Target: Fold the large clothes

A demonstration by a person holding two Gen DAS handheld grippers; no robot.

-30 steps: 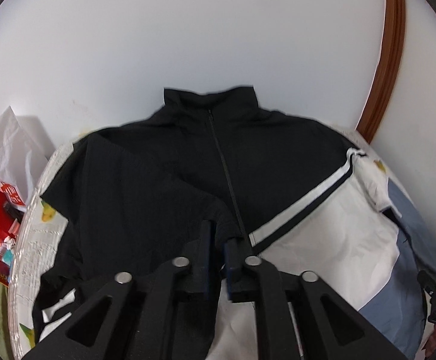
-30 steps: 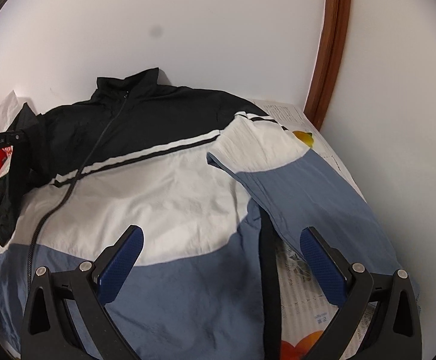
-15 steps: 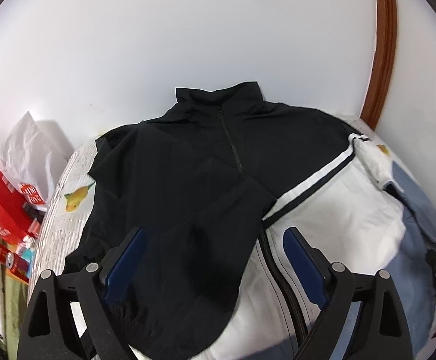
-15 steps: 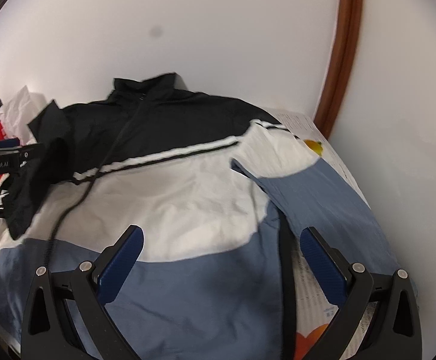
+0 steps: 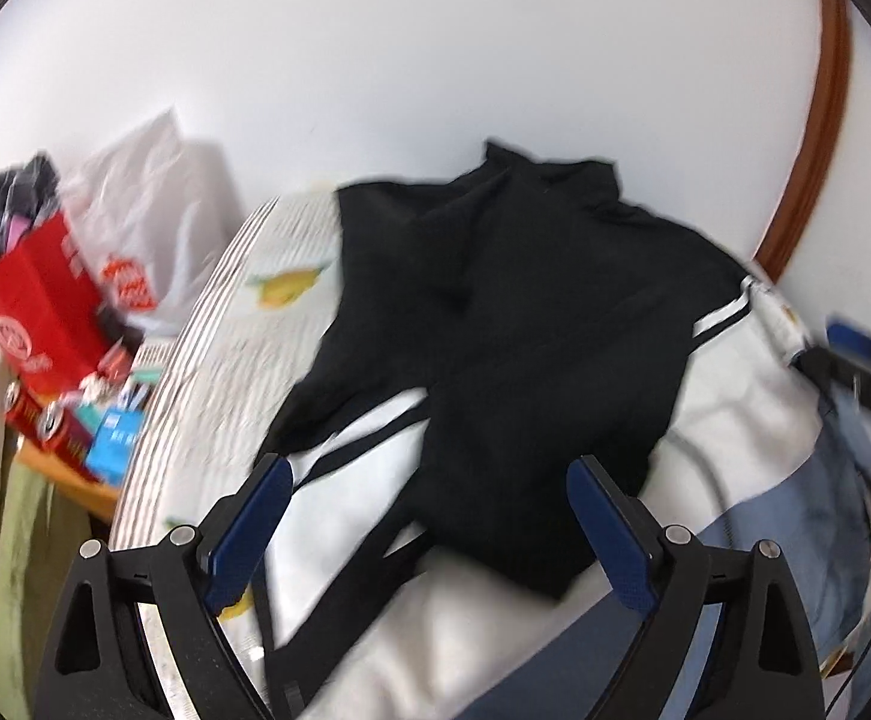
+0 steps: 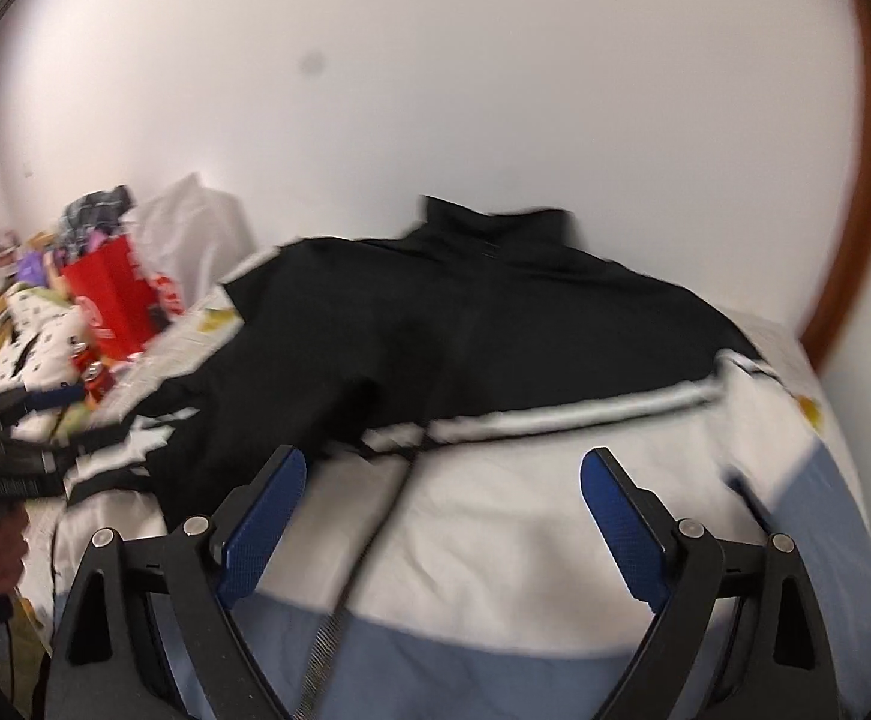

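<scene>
A jacket [image 5: 525, 312] with a black top, white middle and blue hem lies spread on the bed, collar toward the wall. Its black sleeve [image 5: 531, 450] is folded across the front. My left gripper [image 5: 429, 531] hovers open over that sleeve's lower end with nothing between the fingers. In the right wrist view the jacket [image 6: 495, 330] fills the middle. My right gripper [image 6: 441, 522] hangs over the white band by the zipper, its jaws closing and still wide, nothing between them. Each gripper also shows at the other view's edge: the right gripper [image 5: 867, 372] and the left gripper [image 6: 9, 450].
A fruit-print bedspread [image 5: 243, 324] lies under the jacket. Left of the bed are a red bag [image 5: 33, 312], a white plastic bag [image 5: 135, 198], cans and a blue box [image 5: 114, 444]. A white wall stands behind, with a brown door frame [image 5: 819, 120] at the right.
My left gripper opened and let go of the black sleeve, which now lies folded over the jacket front, then drew back. My right gripper moved left, from the blue sleeve to the jacket's middle.
</scene>
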